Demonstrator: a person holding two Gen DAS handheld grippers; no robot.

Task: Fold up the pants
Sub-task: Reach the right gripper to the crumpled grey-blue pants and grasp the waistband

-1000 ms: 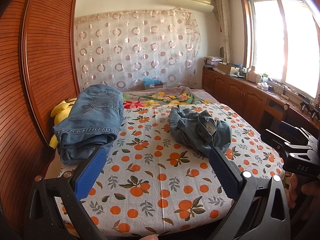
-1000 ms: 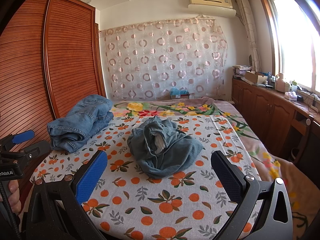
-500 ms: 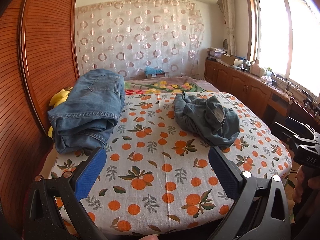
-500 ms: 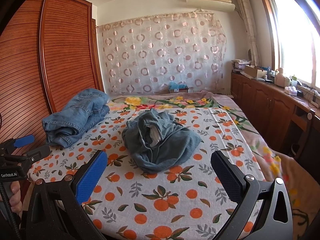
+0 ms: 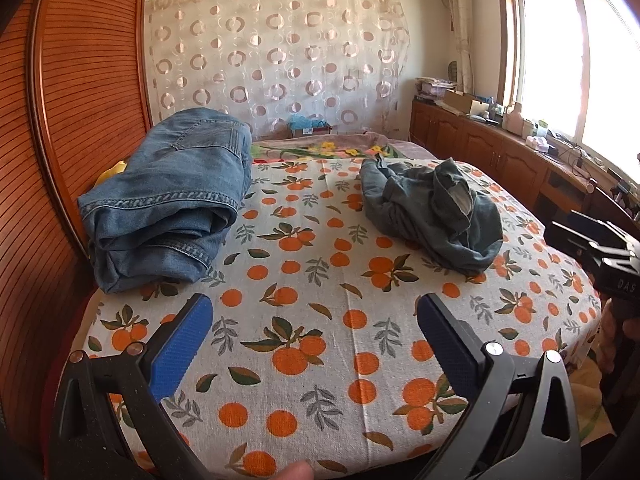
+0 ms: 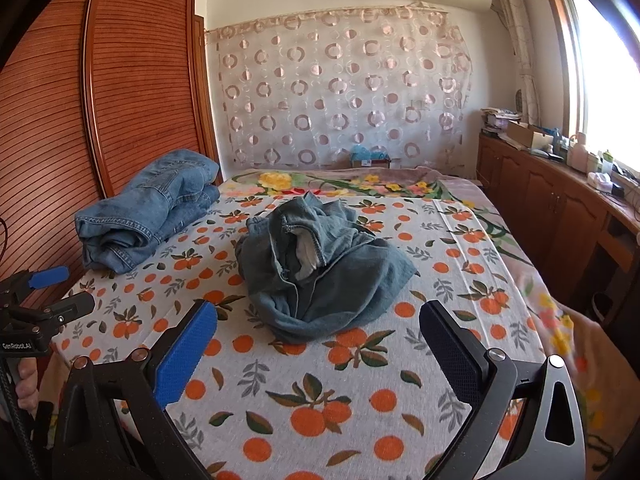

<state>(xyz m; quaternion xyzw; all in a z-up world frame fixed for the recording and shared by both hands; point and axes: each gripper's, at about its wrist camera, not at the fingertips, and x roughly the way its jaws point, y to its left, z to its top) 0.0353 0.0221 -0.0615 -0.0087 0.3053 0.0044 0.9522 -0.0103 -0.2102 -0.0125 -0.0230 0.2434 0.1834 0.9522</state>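
The bed [image 6: 360,400] carries an orange-print sheet; folded jeans [image 5: 168,204] lie at its left edge beside the wooden wardrobe [image 6: 132,92]; crumpled pants [image 6: 316,264] sit mid-bed, untouched; the left gripper [image 5: 316,332] and right gripper [image 6: 318,336] hover spread wide over the near sheet, holding nothing.
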